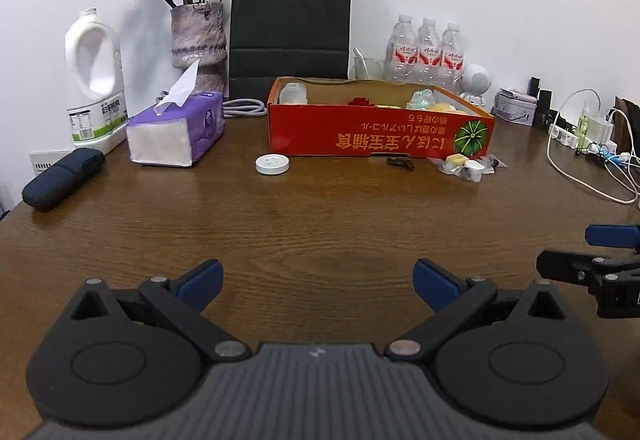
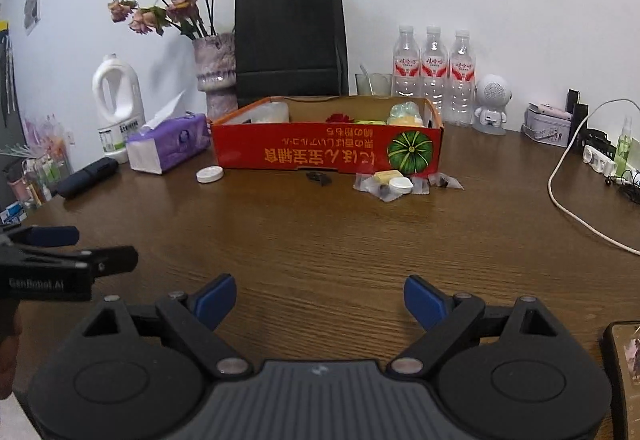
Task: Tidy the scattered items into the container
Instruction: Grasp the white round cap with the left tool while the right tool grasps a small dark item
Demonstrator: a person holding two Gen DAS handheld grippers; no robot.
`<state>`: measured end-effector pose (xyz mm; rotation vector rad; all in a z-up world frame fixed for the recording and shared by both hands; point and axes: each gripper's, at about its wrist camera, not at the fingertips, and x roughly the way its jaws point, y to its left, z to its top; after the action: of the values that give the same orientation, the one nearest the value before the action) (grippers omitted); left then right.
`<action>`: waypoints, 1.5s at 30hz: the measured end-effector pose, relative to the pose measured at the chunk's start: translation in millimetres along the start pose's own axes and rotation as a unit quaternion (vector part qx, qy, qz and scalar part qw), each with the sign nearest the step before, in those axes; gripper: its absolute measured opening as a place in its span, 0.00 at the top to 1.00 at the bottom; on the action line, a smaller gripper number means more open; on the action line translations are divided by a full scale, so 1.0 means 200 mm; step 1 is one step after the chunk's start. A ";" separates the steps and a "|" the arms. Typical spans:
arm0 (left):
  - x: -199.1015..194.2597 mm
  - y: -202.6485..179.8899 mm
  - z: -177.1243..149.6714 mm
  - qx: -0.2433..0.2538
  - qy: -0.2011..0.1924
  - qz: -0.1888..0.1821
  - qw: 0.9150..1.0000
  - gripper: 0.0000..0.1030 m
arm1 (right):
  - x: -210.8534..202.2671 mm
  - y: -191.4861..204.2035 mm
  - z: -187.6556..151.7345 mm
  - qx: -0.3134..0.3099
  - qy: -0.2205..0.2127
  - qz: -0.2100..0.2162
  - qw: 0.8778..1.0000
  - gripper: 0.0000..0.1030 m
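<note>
A red cardboard box (image 1: 360,135) (image 2: 320,149) stands at the back of the wooden table with several items inside. In front of it lie a white round lid (image 1: 272,163) (image 2: 209,174), a small dark clip (image 1: 400,163) (image 2: 319,177) and a heap of small wrapped snacks (image 1: 468,164) (image 2: 394,183). My left gripper (image 1: 318,286) hangs open over bare table, well short of these. My right gripper (image 2: 319,300) is open too, nothing between its fingers. Each gripper shows at the edge of the other's view.
Along the wall stand a white jug (image 1: 96,87), a purple tissue pack (image 1: 176,131), a vase of dried roses (image 1: 198,43), a black paper bag (image 1: 290,27), three water bottles (image 1: 426,51) and a white speaker figure (image 1: 476,81). A dark case (image 1: 60,179) lies left; cables (image 1: 600,159) right.
</note>
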<state>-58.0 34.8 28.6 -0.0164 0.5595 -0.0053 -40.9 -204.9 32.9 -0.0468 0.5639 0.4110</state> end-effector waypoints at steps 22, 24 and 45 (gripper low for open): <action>0.88 0.19 0.49 0.038 0.062 -0.043 0.996 0.14 | 0.77 -0.03 0.47 -0.065 0.027 0.033 0.997 0.36; 0.94 0.22 0.51 0.033 0.064 -0.047 0.996 0.21 | 0.89 -0.02 0.51 -0.075 0.041 0.039 0.996 0.41; 0.88 0.18 0.43 0.008 0.054 -0.058 0.997 0.61 | 1.07 0.01 0.53 -0.062 0.068 0.046 0.995 0.90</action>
<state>137.5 71.2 7.5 -0.0329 0.6658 -0.1234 176.2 -109.0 9.2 -0.1698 0.6768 0.5348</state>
